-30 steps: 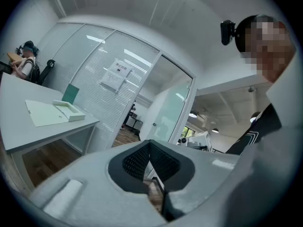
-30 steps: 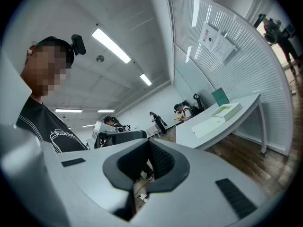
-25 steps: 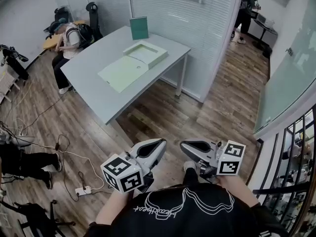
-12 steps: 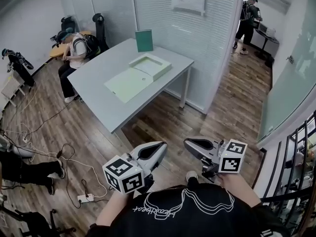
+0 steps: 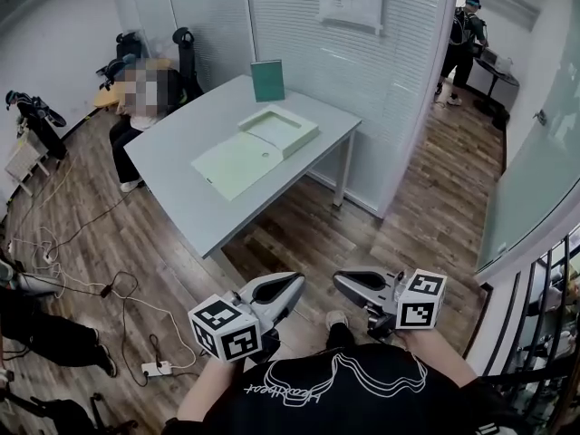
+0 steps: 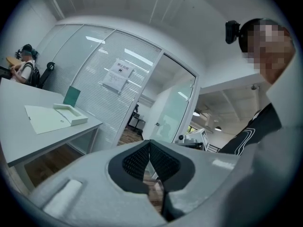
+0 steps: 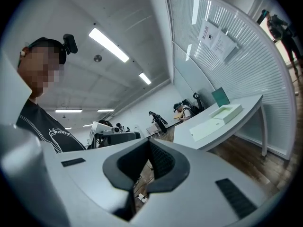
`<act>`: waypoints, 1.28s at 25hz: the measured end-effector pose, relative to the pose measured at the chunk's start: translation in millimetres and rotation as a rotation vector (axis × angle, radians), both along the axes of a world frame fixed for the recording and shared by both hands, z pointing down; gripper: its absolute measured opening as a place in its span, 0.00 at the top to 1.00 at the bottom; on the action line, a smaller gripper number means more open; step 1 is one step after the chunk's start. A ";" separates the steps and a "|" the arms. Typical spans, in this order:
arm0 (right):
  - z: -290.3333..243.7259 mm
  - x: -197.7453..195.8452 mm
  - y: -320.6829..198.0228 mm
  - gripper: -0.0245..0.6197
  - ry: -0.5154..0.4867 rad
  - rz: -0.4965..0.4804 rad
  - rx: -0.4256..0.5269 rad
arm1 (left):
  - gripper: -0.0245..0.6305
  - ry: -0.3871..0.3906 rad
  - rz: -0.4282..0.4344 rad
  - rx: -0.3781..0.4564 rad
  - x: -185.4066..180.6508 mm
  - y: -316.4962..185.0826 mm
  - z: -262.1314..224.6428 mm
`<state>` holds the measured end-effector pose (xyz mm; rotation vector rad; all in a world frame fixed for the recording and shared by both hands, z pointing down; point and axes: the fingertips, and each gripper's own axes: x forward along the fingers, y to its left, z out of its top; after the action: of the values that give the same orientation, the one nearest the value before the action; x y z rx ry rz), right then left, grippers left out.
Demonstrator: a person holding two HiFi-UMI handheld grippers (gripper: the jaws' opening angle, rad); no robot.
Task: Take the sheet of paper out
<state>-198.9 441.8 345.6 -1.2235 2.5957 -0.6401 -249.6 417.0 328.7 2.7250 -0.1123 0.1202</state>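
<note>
A pale green file box [image 5: 279, 130] lies open on the grey table [image 5: 181, 188], its lid flap [image 5: 237, 163] spread flat beside it. No separate sheet of paper can be made out from here. A dark green book [image 5: 267, 80] stands at the table's far edge. My left gripper [image 5: 299, 283] and right gripper [image 5: 337, 282] are held side by side at chest height, well short of the table. Both are shut with nothing between the pads. The box [image 6: 71, 113] shows far off in the left gripper view and the box [image 7: 227, 111] likewise in the right gripper view.
A person [image 5: 145, 89] sits at the table's far left corner. Cables and a power strip [image 5: 149, 365] lie on the wooden floor at the left. A blind-covered glass wall [image 5: 362, 71] runs behind the table. Another person [image 5: 467, 25] stands beyond it. A railing [image 5: 544, 333] is at the right.
The table and box have slid slightly lower and rightward in the head view as I step forward. Both grippers keep their pose and stay shut.
</note>
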 end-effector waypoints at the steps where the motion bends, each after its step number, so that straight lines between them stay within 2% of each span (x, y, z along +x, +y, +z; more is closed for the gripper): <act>1: 3.9 5.6 -6.3 0.95 -0.011 -0.003 -0.007 | 0.94 -0.006 -0.003 -0.008 5.4 -5.5 3.3; 7: 17.6 47.0 -56.7 0.95 -0.102 -0.037 -0.042 | 0.94 -0.050 -0.044 -0.051 45.7 -53.4 19.7; 11: 22.8 88.6 -98.9 0.95 -0.117 -0.055 -0.058 | 0.94 -0.049 -0.068 -0.085 86.8 -94.7 23.2; 18: 12.3 174.8 -169.1 0.95 -0.151 -0.076 -0.047 | 0.94 -0.015 -0.102 -0.142 170.2 -167.1 15.3; 21: 5.2 205.2 -191.7 0.95 -0.155 -0.092 -0.031 | 0.94 -0.003 -0.102 -0.133 205.3 -189.5 10.6; 23: 0.0 223.0 -203.1 0.95 -0.140 -0.099 -0.013 | 0.94 0.033 -0.097 -0.129 224.9 -199.7 3.0; 26: -7.3 242.4 -217.4 0.95 -0.123 -0.099 0.022 | 0.94 0.068 -0.095 -0.148 241.8 -213.5 -2.4; 32: -3.4 260.1 -249.0 0.95 -0.098 -0.093 0.032 | 0.94 0.060 -0.134 -0.160 250.8 -247.5 6.6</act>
<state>61.2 192.8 342.2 -1.0407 2.5833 -0.6551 1.1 169.5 335.3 2.5499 -0.2556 0.0085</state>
